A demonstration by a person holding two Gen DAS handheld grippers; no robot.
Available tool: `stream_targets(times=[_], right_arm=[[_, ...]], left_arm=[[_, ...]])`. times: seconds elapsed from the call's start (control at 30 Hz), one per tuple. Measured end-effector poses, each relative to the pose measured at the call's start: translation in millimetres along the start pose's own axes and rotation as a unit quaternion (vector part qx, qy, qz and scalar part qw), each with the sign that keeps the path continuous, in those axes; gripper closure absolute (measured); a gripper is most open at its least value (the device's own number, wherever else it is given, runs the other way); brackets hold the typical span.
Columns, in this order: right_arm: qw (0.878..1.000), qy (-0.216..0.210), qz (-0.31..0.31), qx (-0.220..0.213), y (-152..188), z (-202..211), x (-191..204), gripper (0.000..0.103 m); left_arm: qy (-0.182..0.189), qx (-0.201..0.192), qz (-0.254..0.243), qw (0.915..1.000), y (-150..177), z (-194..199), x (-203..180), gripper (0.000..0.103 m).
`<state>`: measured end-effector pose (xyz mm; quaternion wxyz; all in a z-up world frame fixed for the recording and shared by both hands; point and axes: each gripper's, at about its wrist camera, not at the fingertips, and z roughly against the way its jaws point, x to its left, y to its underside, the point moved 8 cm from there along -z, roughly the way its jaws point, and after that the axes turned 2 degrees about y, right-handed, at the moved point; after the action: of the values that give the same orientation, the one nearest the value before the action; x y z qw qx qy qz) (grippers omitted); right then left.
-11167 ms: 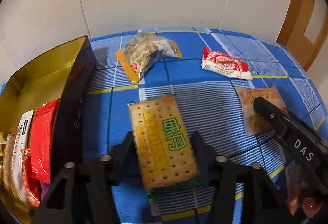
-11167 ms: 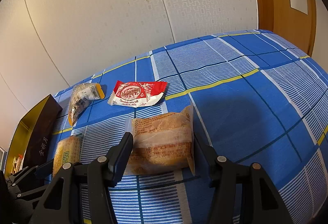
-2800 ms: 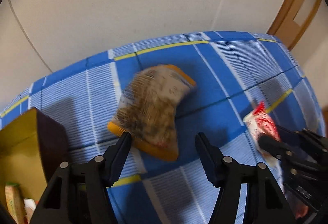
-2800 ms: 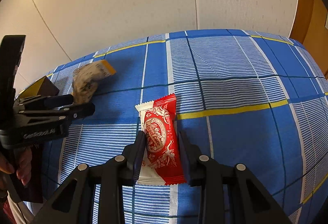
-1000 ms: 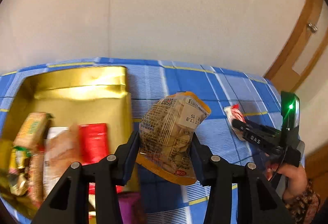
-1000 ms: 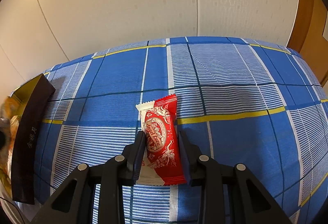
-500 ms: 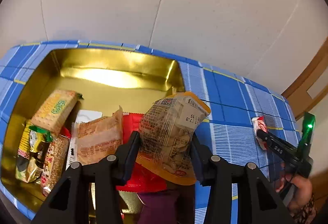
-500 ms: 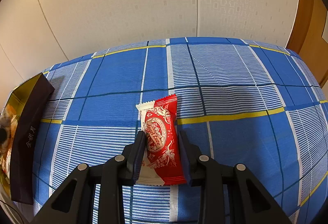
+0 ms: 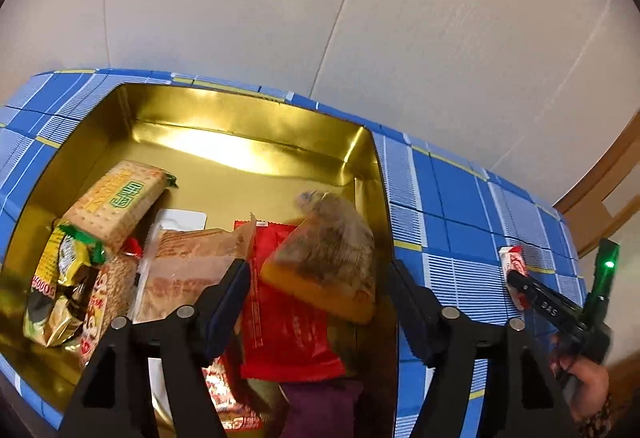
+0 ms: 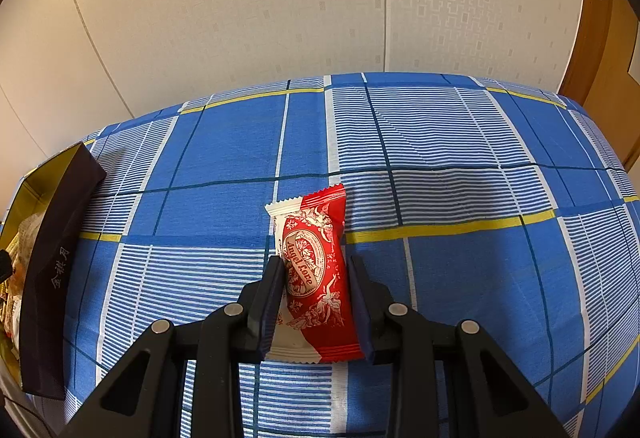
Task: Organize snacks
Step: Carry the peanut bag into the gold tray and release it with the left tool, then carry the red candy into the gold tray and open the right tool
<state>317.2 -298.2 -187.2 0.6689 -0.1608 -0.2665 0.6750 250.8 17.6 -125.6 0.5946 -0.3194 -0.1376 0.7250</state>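
Snack sorting: left gripper over the gold box, right gripper on the red packet.

The left gripper [image 9: 320, 290] hangs above the gold box [image 9: 248, 125]; its jaws have just been opening and stand apart, the orange-edged snack bag [image 9: 328, 258] loose between them, blurred, over the snacks in the box. The right gripper [image 10: 316, 302] is clamped on the red-and-white packet [image 10: 312, 270], which lies on the blue checked cloth [image 10: 460, 165].

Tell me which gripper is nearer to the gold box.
Left. The left gripper is over the gold box, jaws just opened; the right gripper grips a red wrapped cake on the cloth beside it.
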Motion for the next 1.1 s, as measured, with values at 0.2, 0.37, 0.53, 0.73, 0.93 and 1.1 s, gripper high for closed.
stream_targets(times=[0.2, 0.37, 0.53, 0.73, 0.93, 1.1], right_arm=[[1.000, 0.001, 0.001, -0.001, -0.2, 0.6, 0.1, 0.070], [1.000, 0.001, -0.001, -0.002, -0.7, 1.1, -0.2, 0.071], [1.000, -0.003, -0.007, -0.005, -1.3, 1.6, -1.4, 0.072], [1.000, -0.003, -0.011, -0.007, -1.2, 2.4, 1.3, 0.073], [1.000, -0.014, -0.011, -0.016, 0.9, 8.0, 10.9, 0.073], [0.999, -0.030, -0.008, -0.031, 5.0, 18.6, 28.4, 0.073]], left_arm=[[-0.005, 0.027, -0.005, 0.9996, 5.0, -14.6, -0.5, 0.082], [-0.022, 0.048, -0.024, 0.9983, 5.4, -37.9, -7.3, 0.087], [-0.003, 0.048, -0.017, 0.9987, 11.7, -33.3, -11.7, 0.077], [-0.015, -0.002, -0.038, 0.9992, 11.7, 0.8, -5.1, 0.036], [-0.048, -0.038, -0.086, 0.9944, 18.6, 28.1, 2.9, 0.017], [-0.061, -0.026, -0.094, 0.9933, 34.3, 34.3, 17.0, 0.016]])
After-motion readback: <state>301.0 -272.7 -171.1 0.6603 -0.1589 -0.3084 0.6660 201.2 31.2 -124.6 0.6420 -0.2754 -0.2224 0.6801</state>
